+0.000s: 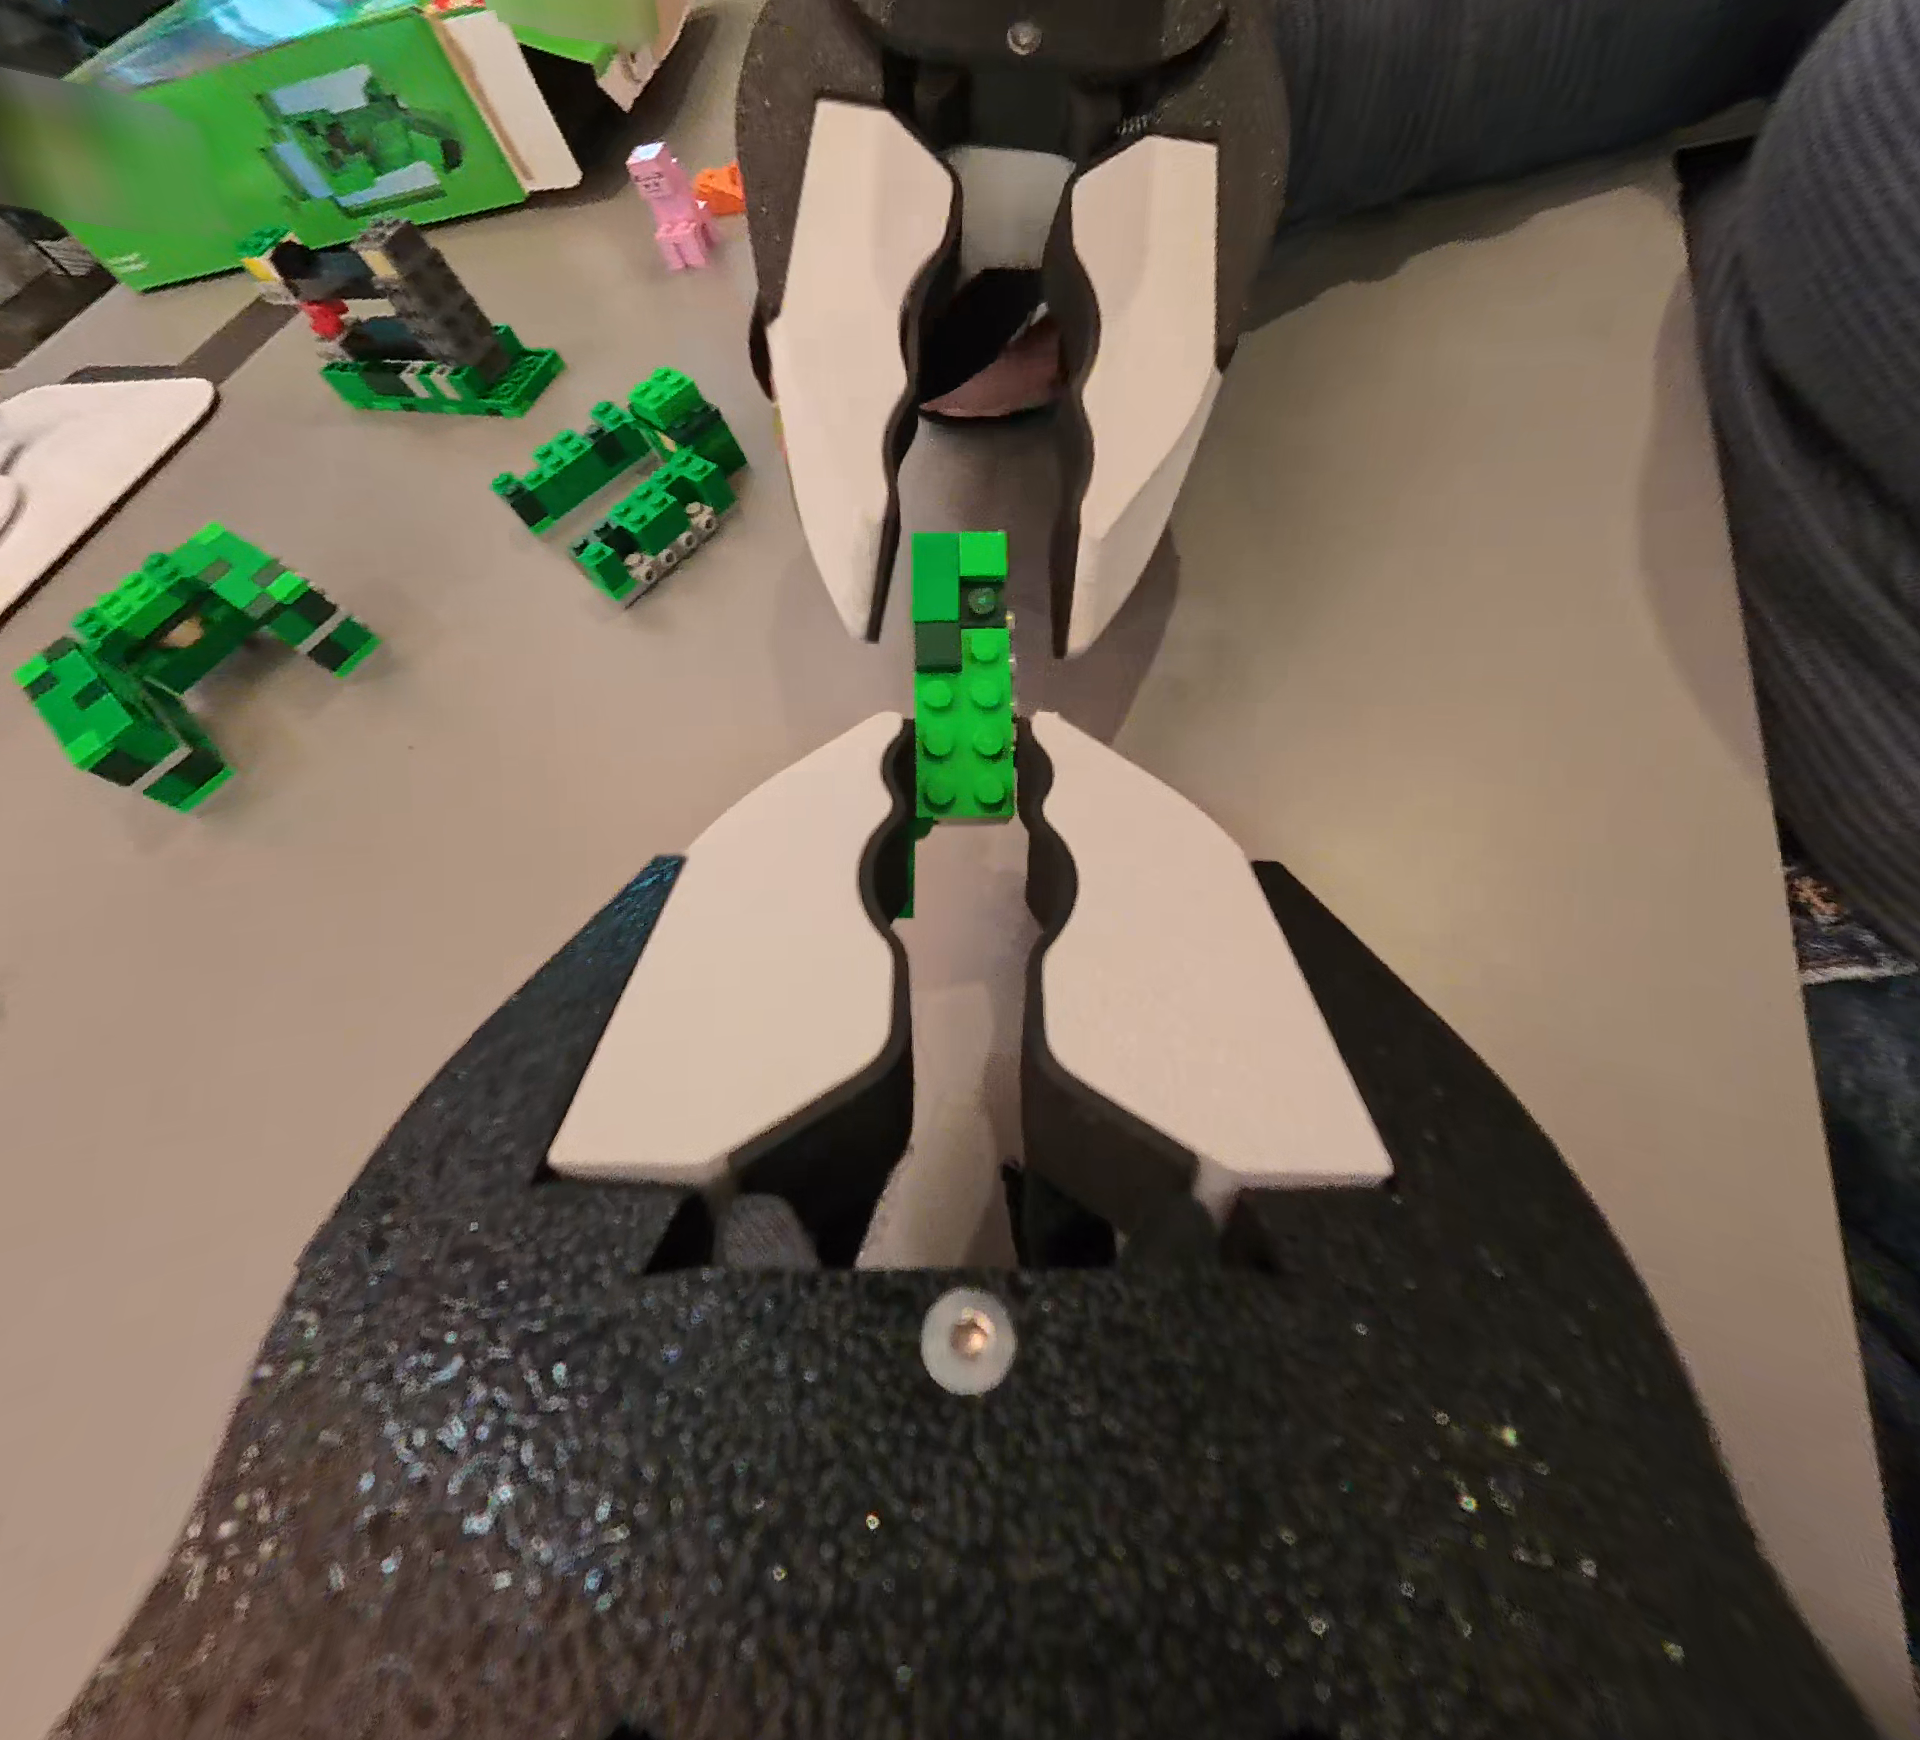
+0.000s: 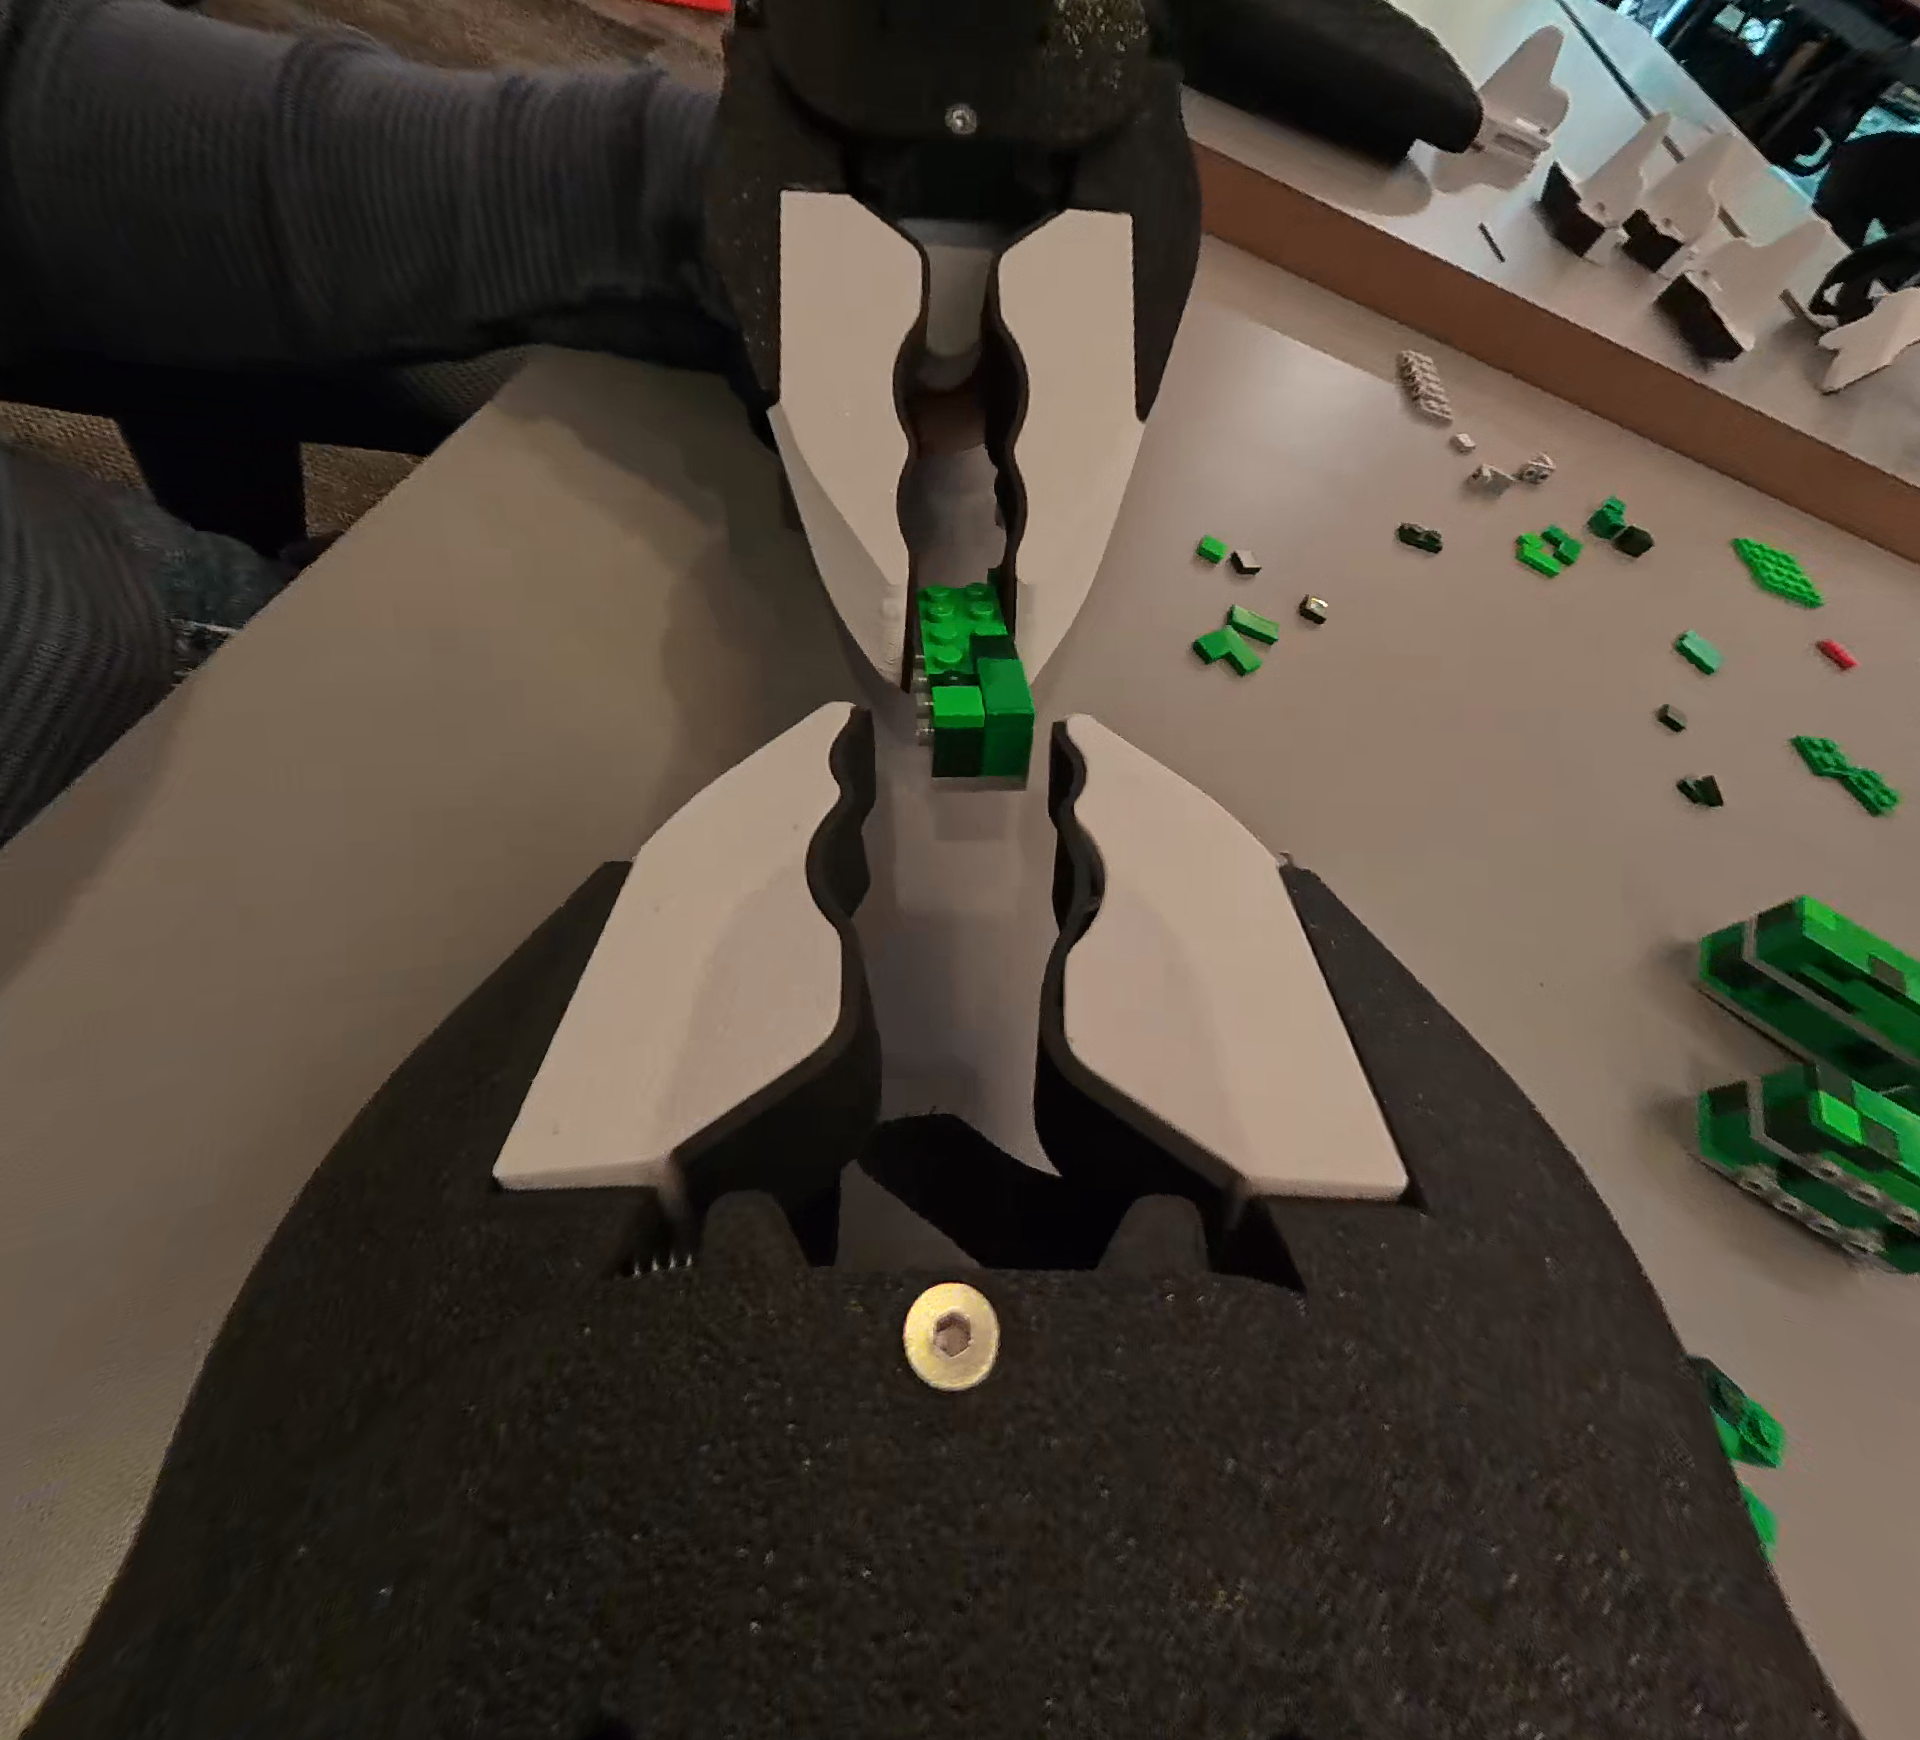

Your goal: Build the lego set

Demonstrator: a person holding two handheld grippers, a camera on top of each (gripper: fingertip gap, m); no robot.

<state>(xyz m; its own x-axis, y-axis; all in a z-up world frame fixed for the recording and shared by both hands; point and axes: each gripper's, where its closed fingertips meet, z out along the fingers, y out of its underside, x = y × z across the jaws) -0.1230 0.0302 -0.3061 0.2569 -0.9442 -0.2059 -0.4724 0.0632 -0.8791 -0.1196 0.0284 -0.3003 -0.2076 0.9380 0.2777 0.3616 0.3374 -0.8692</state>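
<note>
A small green lego assembly (image 1: 964, 714) is clamped at its near end between my left gripper's (image 1: 966, 740) white fingertips, above the grey table (image 1: 1351, 755). My right gripper (image 1: 966, 646) faces it from the far side, jaws open around the assembly's far end without touching it. In the right wrist view my right gripper (image 2: 961, 729) is open, and the assembly (image 2: 982, 714) sticks out toward it from the shut left gripper (image 2: 966, 662).
Left of the grippers stand green sub-builds (image 1: 634, 485) (image 1: 166, 662), a dark tower build (image 1: 436, 319), a pink figure (image 1: 675, 210) and green boxes (image 1: 312, 132). To the right lie loose pieces (image 2: 1548, 547), green plates (image 2: 1777, 573) and larger green builds (image 2: 1818, 1067). A sleeve (image 1: 1558, 7) is behind. Left and right tips are no more than a few centimetres apart. The dark tower build (image 1: 436, 319) sits 25 cm or so from the ends of my right fingers.
</note>
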